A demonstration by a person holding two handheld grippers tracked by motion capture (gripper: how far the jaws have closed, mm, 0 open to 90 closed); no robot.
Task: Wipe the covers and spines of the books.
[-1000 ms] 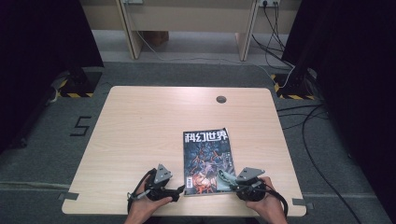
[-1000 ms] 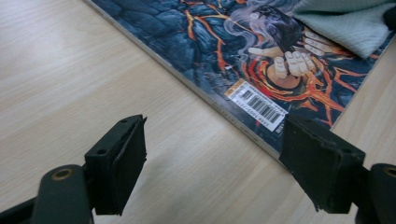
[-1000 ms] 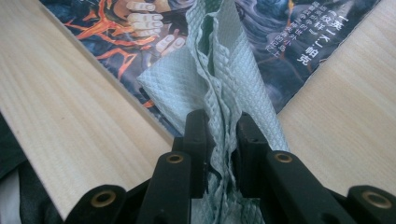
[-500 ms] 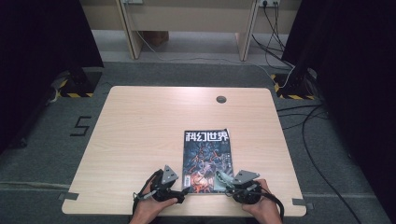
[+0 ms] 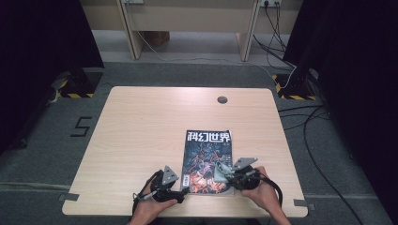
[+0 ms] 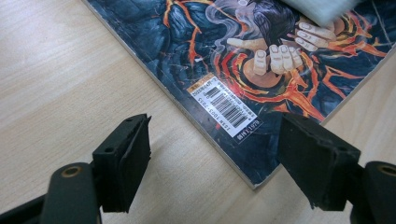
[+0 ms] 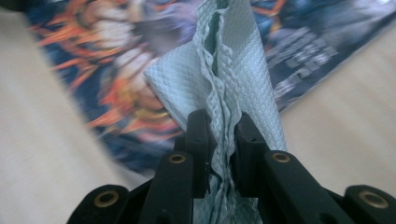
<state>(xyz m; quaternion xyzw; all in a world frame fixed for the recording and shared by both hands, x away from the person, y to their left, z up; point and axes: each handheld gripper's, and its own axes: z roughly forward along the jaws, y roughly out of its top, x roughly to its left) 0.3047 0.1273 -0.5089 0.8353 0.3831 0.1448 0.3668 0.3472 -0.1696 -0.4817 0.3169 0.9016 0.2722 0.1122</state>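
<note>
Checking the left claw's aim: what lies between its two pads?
In the left gripper view, the left claw stands open; between its pads lie bare table and the magazine near corner, untouched.

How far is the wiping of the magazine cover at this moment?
Done: the right gripper is shut on a folded cloth, and the cloth is over the magazine. In hand: the cloth lies over the lower right of the cover, while the open left gripper frames the near corner by the barcode. Left: likely the upper cover, around the title.
</note>
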